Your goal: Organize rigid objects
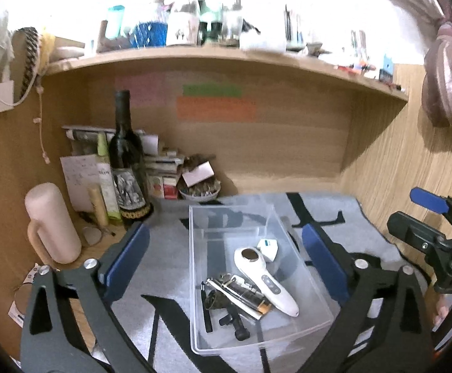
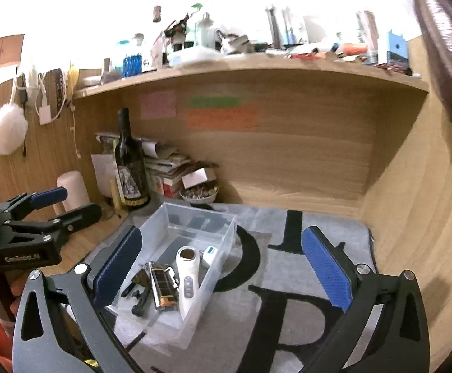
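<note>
Clear plastic bin (image 1: 258, 346) centre frame: judged light, stiff, slippery; best taken by rim. White handheld device (image 1: 265, 281), possibly massager, inside. Left tongs (image 1: 223, 264), right tongs (image 2: 223, 269) spread apart, nothing held.

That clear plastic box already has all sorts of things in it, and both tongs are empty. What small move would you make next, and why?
Probably draw both tongs back a little further from the clear plastic box. The left tongs and right tongs stand wide open, holding nothing. The white handheld device, small white charger and dark tools already lie inside, and nothing loose shows on the grey mat.
</note>
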A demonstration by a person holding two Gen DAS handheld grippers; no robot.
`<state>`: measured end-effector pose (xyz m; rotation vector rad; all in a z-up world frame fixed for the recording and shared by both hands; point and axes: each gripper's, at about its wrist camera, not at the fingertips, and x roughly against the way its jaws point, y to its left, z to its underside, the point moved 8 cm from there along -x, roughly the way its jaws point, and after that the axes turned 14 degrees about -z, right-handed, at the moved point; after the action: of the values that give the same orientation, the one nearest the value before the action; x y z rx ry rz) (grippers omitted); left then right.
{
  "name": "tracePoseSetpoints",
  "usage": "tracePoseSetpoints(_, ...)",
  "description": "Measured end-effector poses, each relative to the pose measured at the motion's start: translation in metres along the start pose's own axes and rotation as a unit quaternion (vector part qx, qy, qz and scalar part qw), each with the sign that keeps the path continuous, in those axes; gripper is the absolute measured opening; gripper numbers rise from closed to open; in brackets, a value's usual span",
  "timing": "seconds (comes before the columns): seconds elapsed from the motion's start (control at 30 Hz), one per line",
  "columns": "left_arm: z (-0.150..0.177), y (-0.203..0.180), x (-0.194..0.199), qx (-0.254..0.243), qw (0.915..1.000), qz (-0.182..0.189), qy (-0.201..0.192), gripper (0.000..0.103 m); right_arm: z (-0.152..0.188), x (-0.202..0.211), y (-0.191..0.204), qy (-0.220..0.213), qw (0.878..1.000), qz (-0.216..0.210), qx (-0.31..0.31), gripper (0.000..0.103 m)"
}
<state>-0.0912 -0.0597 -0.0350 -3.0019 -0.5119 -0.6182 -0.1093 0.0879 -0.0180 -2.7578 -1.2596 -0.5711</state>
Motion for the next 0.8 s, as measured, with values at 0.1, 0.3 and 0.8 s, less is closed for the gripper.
tracePoseSetpoints(0.1,-0.003,0.000,0.011,0.003,0.9999,0.002,-0.015,0.101,-0.001,0.009,0.001,-0.011,1.000,0.001,-0.002,0.103)
tracePoseSetpoints(0.3,-0.007,-0.006,0.024,-0.006,0.9993,0.002,-0.038,0.102,-0.004,0.020,0.005,-0.027,1.000,0.008,0.005,0.103)
tracePoseSetpoints(0.8,-0.008,-0.013,0.023,-0.019,0.9988,0.009,-0.045,0.102,-0.002,0.022,0.002,-0.029,0.999,0.014,-0.006,0.103)
